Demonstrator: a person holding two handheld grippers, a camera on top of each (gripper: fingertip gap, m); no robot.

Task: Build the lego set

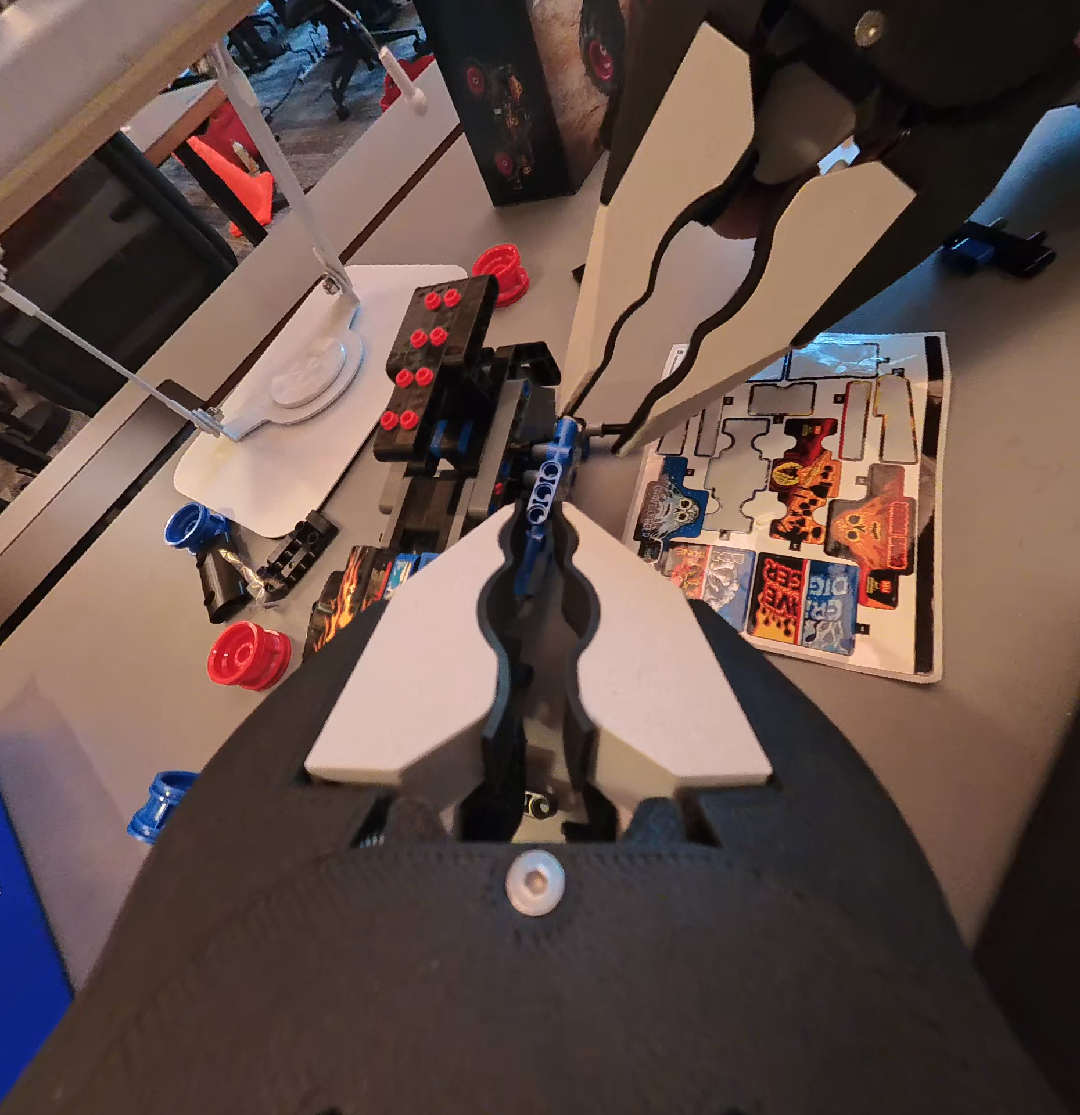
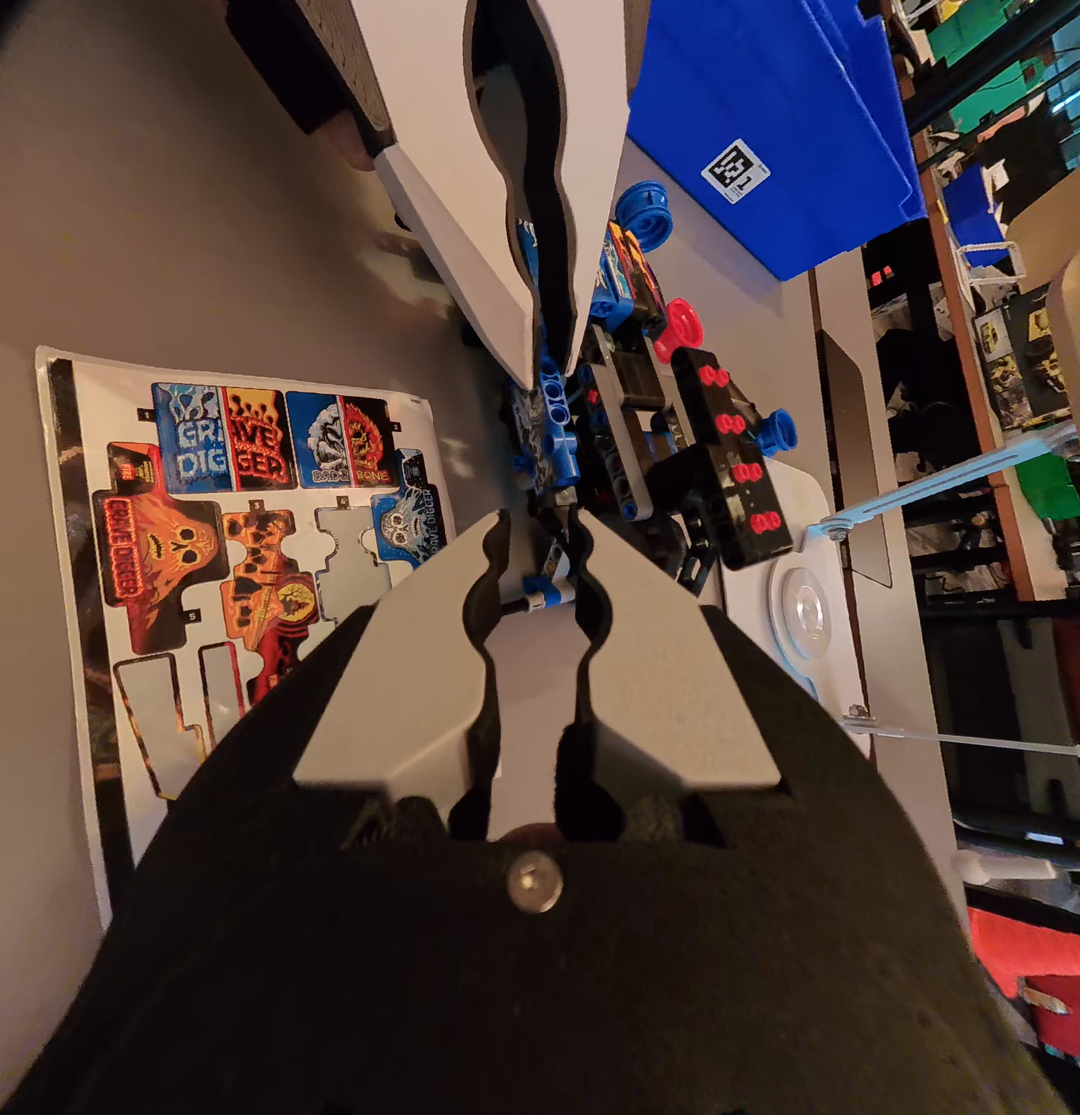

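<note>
L gripper [image 1: 537, 525] fingers clenched on blue beam [image 1: 540, 482] | R gripper [image 2: 540, 531] nips axle [image 2: 546, 597] at chassis [image 1: 441, 416] 3 o'clock | light, rigid, joints pop: hold frame.

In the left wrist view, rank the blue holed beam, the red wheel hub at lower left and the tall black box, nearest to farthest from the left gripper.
1. Blue holed beam, at the left gripper fingertips.
2. Red wheel hub, left on the table.
3. Tall black box, far back.

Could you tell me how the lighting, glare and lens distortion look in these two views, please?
Left wrist view: dim warm light, fisheye bending the table edge, glare on the sticker sheet. Right wrist view: similarly dim, a reflection on the table, the shelving curved and soft at the right rim.
</note>
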